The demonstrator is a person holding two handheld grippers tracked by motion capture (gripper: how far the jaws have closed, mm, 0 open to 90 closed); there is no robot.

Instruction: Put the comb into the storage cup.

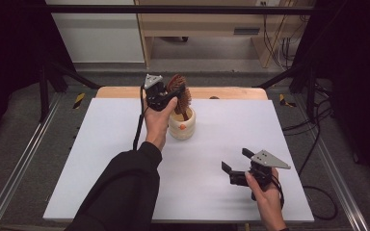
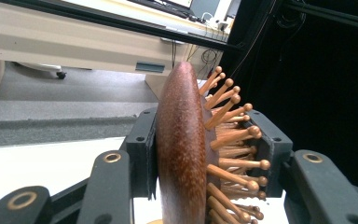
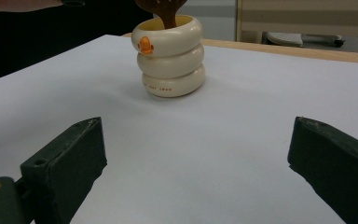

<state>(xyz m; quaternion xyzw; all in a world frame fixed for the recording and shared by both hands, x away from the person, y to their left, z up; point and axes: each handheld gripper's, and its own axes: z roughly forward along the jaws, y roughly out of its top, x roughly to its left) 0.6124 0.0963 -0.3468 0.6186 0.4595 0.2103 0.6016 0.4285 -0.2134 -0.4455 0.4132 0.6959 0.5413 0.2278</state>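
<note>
The left gripper is clamped on the head of the wooden hairbrush, one jaw against the smooth back and the other against the pin side. The handle stands in the cream ringed cup, which sits on the white bench towards its far edge. The right gripper hovers low near the bench's near right corner, jaws wide apart and empty, well apart from the cup.

Risks, as judged from this position:
- The pin-side jaw bears on rounded pin tips, so the brush may twist or slip in the grip.
- The cup is not held. A sideways pull on the handle may tip or drag it.
- Any tilt of the brush may catch the handle on the cup rim.
</note>
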